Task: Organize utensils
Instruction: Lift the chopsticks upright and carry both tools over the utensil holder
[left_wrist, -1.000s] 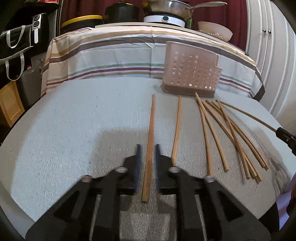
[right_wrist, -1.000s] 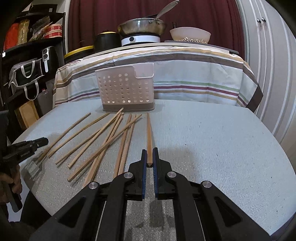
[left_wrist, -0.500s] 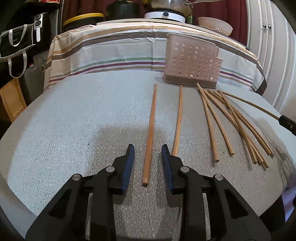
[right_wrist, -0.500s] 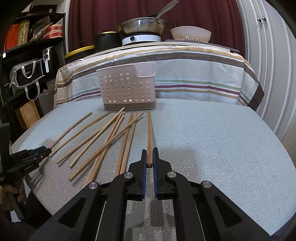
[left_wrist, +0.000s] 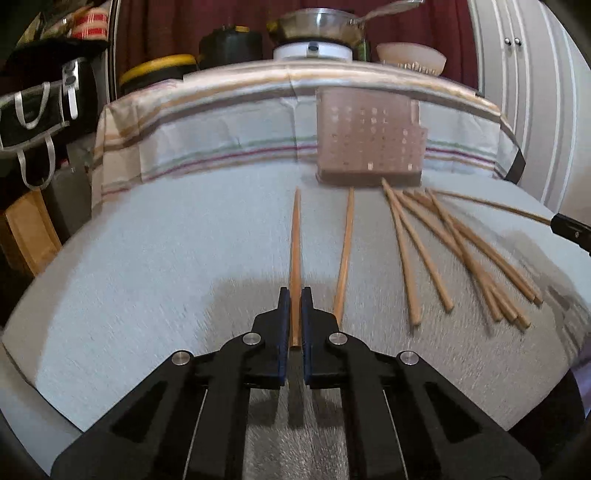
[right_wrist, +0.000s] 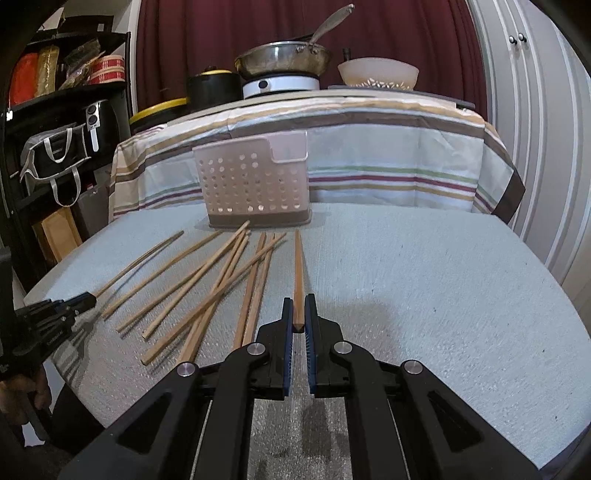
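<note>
Nearest the perforated caddy but well short of it, each tool grips one stick by its near end: left gripper, jaws just closed, pinches the leftmost chopstick; right gripper clamps the rightmost chopstick. Loose chopsticks fan between, tips toward the caddy. Judgement: lift level, tilt tips up, then drop into the caddy's open top without snagging neighbours.

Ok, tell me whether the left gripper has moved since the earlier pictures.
Yes. The left gripper has just closed its jaws on the leftmost chopstick, and the perforated basket now sits lower in its view than half a second ago.
</note>
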